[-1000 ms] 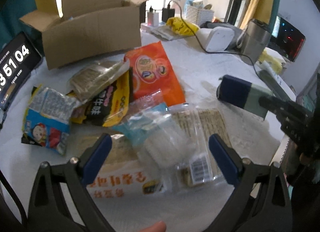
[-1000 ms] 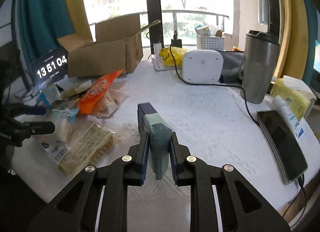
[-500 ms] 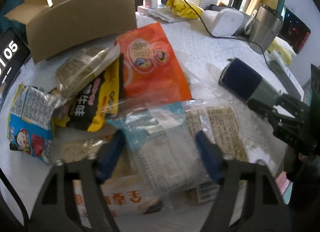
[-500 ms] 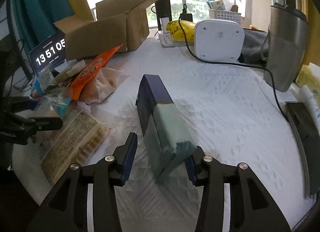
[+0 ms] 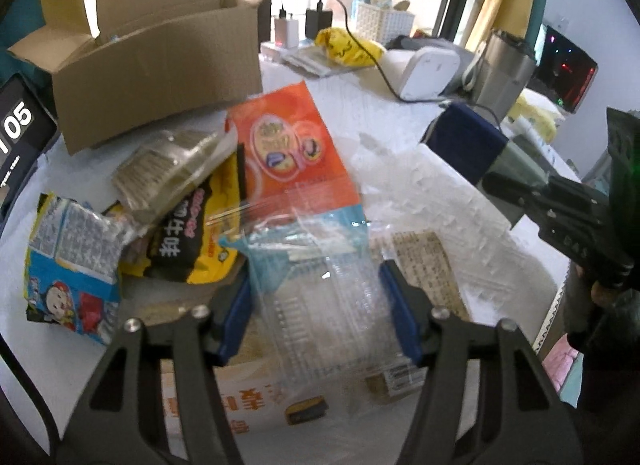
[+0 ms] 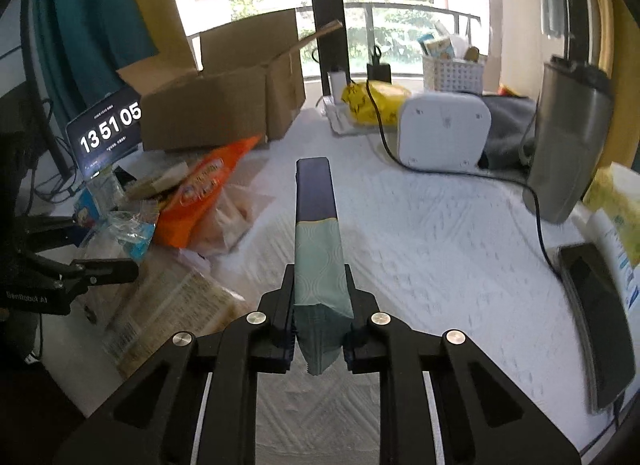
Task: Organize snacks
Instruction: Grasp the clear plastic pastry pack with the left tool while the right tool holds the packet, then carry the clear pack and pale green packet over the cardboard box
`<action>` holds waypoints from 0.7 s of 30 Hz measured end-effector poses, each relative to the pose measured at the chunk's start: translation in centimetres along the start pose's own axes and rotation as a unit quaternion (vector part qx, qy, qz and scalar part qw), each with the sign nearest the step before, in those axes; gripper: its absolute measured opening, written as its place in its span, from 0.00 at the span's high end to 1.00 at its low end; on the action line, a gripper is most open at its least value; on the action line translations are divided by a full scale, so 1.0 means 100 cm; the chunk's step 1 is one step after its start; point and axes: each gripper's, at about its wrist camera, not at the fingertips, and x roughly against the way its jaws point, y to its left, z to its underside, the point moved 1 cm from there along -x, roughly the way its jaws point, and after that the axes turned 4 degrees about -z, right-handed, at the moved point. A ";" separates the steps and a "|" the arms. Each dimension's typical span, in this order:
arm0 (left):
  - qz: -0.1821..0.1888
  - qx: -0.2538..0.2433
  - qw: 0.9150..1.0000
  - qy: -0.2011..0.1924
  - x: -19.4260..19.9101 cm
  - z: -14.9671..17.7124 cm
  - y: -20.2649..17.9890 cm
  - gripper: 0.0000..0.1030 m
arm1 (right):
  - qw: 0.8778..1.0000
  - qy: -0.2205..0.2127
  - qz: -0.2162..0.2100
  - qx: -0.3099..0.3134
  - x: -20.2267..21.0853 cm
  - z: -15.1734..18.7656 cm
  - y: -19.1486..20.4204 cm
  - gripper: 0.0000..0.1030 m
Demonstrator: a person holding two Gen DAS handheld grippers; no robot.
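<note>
My left gripper (image 5: 316, 305) is closing around a clear plastic snack pack with a light-blue top (image 5: 320, 277) that lies on the pile; its pads touch both sides. My right gripper (image 6: 320, 305) is shut on a navy and green pouch (image 6: 318, 233) and holds it above the white cloth; the pouch also shows in the left wrist view (image 5: 472, 141). Around the pile lie an orange bag (image 5: 288, 153), a black and yellow bag (image 5: 192, 241), a blue cartoon bag (image 5: 72, 261) and a cracker pack (image 5: 424, 265). An open cardboard box (image 5: 156, 73) stands behind.
A clock display (image 6: 108, 133) stands at the left. A white device with a cable (image 6: 444, 129), a grey tumbler (image 6: 568, 145), a yellow bag (image 6: 372, 101) and a white basket (image 6: 452, 73) sit at the back. A phone (image 6: 596, 321) lies at the right edge.
My left gripper has come down onto the pile and narrowed around the clear pack. My right gripper opened briefly, then shut again on the pouch and turned it edge-up.
</note>
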 end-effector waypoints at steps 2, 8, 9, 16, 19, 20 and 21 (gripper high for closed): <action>0.002 0.000 1.000 -0.013 0.007 -0.001 0.004 0.40 | 1.000 -0.005 0.000 0.004 0.001 -0.008 0.007 0.81; 0.005 0.007 0.999 -0.046 0.022 -0.004 0.025 0.39 | 1.000 -0.018 -0.007 0.022 -0.004 -0.030 0.028 0.81; 0.004 0.009 0.999 -0.050 0.023 -0.005 0.028 0.39 | 0.999 -0.020 -0.008 0.026 -0.005 -0.034 0.033 0.81; -0.005 0.024 0.997 -0.078 0.035 -0.012 0.062 0.39 | 0.998 -0.027 -0.025 0.048 -0.018 -0.061 0.063 0.81; -0.011 0.031 0.995 -0.090 0.039 -0.017 0.077 0.39 | 0.997 -0.032 -0.029 0.059 -0.023 -0.072 0.075 0.81; -0.014 0.033 0.995 -0.095 0.041 -0.020 0.085 0.39 | 0.997 -0.034 -0.030 0.064 -0.025 -0.077 0.079 0.81; -0.016 0.034 0.994 -0.099 0.042 -0.022 0.088 0.39 | 0.997 -0.035 -0.030 0.066 -0.026 -0.081 0.082 0.81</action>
